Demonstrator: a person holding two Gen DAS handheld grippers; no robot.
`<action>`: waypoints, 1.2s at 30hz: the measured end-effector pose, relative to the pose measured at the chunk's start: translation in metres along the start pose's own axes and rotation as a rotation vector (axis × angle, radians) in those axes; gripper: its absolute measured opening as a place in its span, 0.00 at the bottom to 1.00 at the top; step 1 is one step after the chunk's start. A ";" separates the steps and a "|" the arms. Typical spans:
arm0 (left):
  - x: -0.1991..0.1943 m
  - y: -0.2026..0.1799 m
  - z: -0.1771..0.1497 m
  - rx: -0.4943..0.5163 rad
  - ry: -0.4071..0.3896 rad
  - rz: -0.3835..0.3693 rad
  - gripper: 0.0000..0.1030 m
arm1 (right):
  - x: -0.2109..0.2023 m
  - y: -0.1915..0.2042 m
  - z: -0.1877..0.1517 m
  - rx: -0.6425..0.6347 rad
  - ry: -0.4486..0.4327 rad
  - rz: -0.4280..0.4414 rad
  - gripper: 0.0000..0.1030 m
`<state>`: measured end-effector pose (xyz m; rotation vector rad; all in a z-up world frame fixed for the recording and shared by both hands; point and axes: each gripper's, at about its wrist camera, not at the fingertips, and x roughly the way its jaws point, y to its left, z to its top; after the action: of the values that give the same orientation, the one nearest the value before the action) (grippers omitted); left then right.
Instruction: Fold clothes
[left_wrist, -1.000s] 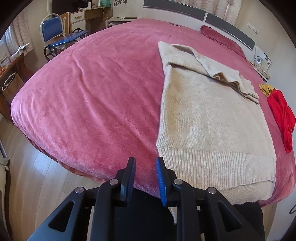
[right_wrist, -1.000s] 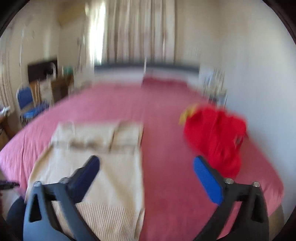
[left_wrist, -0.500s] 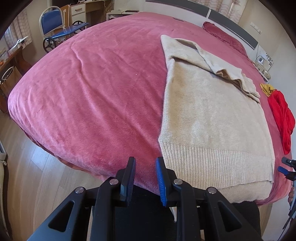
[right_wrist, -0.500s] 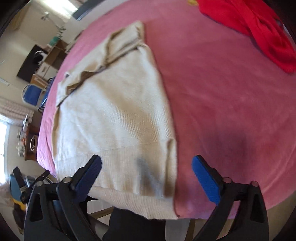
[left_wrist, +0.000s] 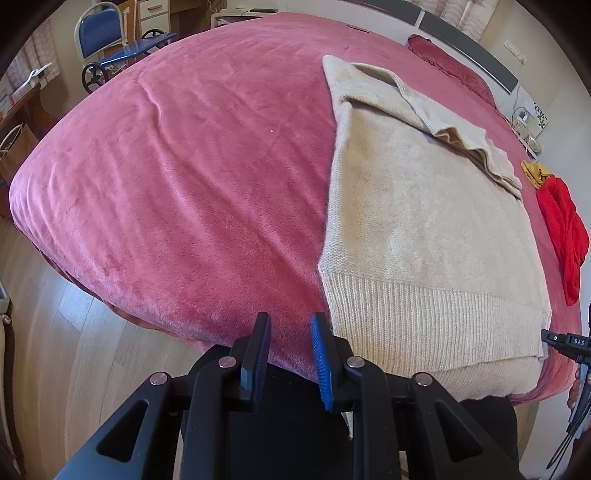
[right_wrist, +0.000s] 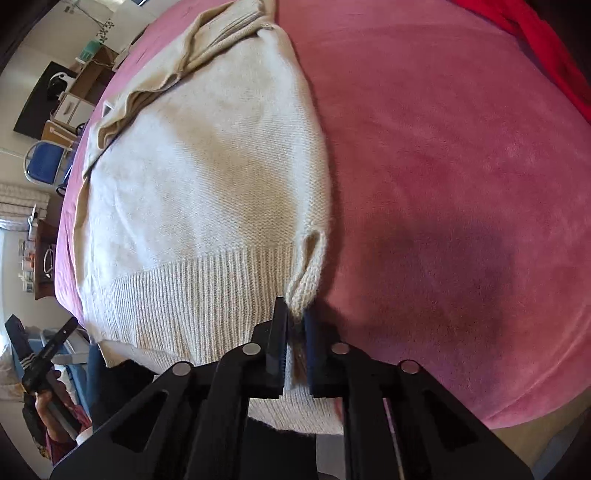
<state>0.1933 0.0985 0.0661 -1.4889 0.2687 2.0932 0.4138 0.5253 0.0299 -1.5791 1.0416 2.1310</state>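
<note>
A beige knit sweater lies flat on the pink bed, sleeves folded across its top, ribbed hem toward me. My right gripper is shut on the hem's right corner, and the pinched knit bunches up into a small ridge between the blue pads. The sweater fills the left half of the right wrist view. My left gripper hovers over the bed's near edge, just left of the hem's left corner, jaws narrowly open with nothing between them.
The pink plush blanket covers the whole bed. A red garment and a yellow one lie to the sweater's right. A blue chair and desks stand beyond the bed's far left. Wooden floor lies below.
My right gripper dropped from a raised, level view to the hem's right corner and closed from wide open onto the knit. The left gripper barely moved.
</note>
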 end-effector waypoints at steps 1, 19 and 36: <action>0.000 0.001 0.001 -0.003 -0.001 0.000 0.22 | -0.002 0.001 -0.001 -0.004 -0.003 0.003 0.07; 0.030 -0.007 0.002 -0.003 0.127 -0.112 0.27 | 0.005 0.011 -0.004 -0.185 0.051 -0.022 0.56; 0.049 -0.005 -0.017 -0.262 0.279 -0.341 0.28 | -0.001 -0.012 0.016 -0.106 0.086 -0.001 0.20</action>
<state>0.1980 0.1104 0.0160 -1.8368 -0.1569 1.6977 0.4107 0.5449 0.0281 -1.7336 0.9672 2.1677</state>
